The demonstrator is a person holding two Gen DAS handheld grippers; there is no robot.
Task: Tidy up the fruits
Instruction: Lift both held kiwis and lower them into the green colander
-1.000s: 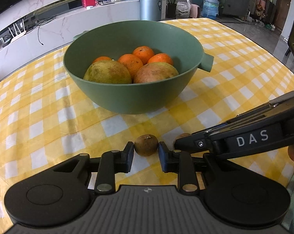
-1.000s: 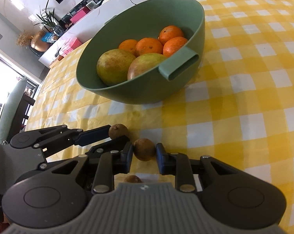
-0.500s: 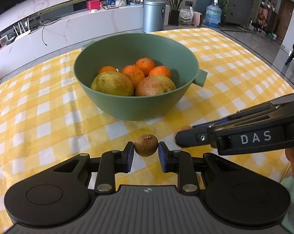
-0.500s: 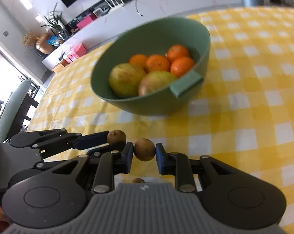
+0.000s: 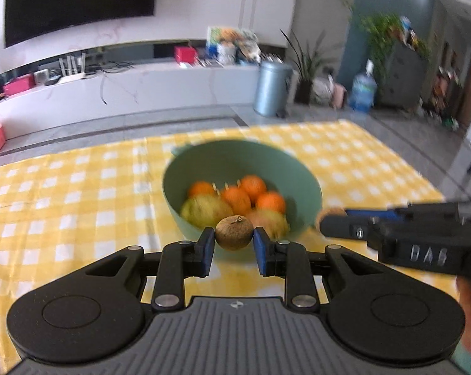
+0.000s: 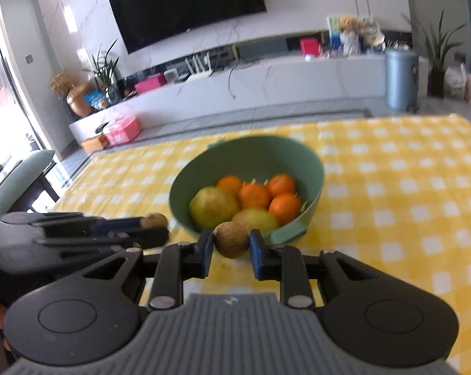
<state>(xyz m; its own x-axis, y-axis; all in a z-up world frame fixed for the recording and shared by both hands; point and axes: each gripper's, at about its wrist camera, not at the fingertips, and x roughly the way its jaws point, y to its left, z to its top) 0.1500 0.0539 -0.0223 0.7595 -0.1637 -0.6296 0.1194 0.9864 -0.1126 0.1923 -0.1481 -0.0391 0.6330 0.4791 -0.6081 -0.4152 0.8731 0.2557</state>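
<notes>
My left gripper [image 5: 234,237] is shut on a small brown round fruit [image 5: 234,233] and holds it in the air, just short of a green bowl [image 5: 301,172]. The bowl holds several oranges [image 5: 235,198] and two yellow-green pears [image 5: 205,211]. My right gripper [image 6: 230,240] is shut on a second small brown fruit [image 6: 231,239], also raised in front of the bowl [image 6: 310,168]. The right gripper shows at the right of the left wrist view [image 5: 329,218], the left gripper at the left of the right wrist view [image 6: 154,220].
The bowl stands on a table with a yellow and white checked cloth [image 6: 407,187]. A green chair [image 6: 20,178] stands at the table's left. A grey bin [image 5: 271,89] and a long white TV bench [image 5: 141,90] lie beyond the table.
Both grippers have lifted their brown fruits off the cloth and risen high; the bowl now looks smaller and lower in both views.
</notes>
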